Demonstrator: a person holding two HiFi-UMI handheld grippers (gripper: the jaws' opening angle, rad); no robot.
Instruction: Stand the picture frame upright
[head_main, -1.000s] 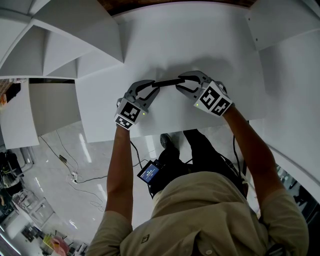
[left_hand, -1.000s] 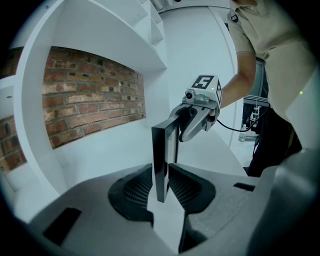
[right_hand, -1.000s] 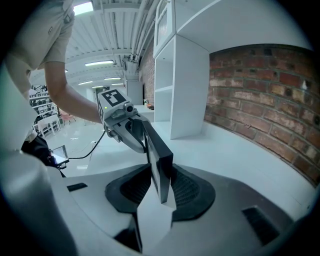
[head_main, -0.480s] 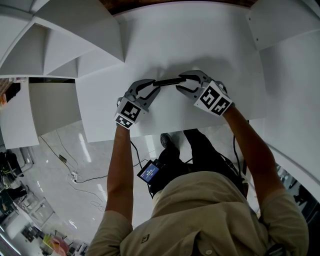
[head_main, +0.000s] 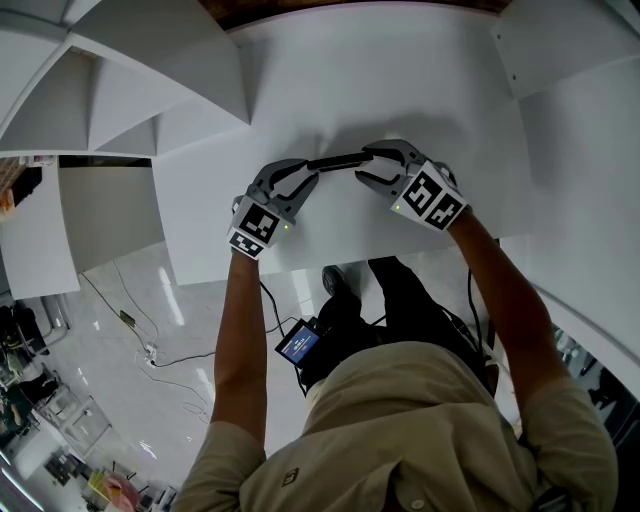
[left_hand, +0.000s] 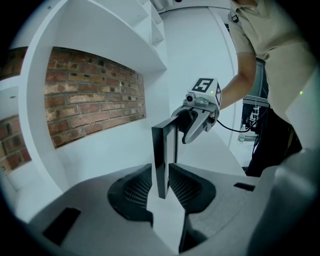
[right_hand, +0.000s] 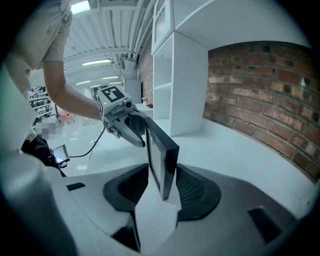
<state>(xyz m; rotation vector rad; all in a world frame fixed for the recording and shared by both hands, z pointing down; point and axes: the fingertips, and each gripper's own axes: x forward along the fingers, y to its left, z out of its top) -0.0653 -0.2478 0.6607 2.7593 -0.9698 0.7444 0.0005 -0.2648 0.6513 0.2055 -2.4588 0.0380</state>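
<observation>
A black picture frame (head_main: 335, 160) stands on edge on the white table (head_main: 330, 80), held between the two grippers. My left gripper (head_main: 312, 172) is shut on the frame's left end; in the left gripper view both pads press on the frame (left_hand: 164, 155). My right gripper (head_main: 362, 163) is at the other end. Its jaws are opening with the frame (right_hand: 162, 155) still between them, and a gap shows beside the left pad (right_hand: 131, 186). Each gripper view shows the opposite gripper at the frame's far end: the right gripper (left_hand: 192, 125) and the left gripper (right_hand: 127, 127).
White shelf boards (head_main: 150, 70) rise at the table's left, and a white panel (head_main: 570, 50) stands at the right. A brick wall (left_hand: 95, 95) backs the table. A white shelf unit (right_hand: 185, 75) stands at the far end. The person stands at the table's near edge.
The right gripper has edged slightly away from the person. The frame and the left gripper have stayed where they were.
</observation>
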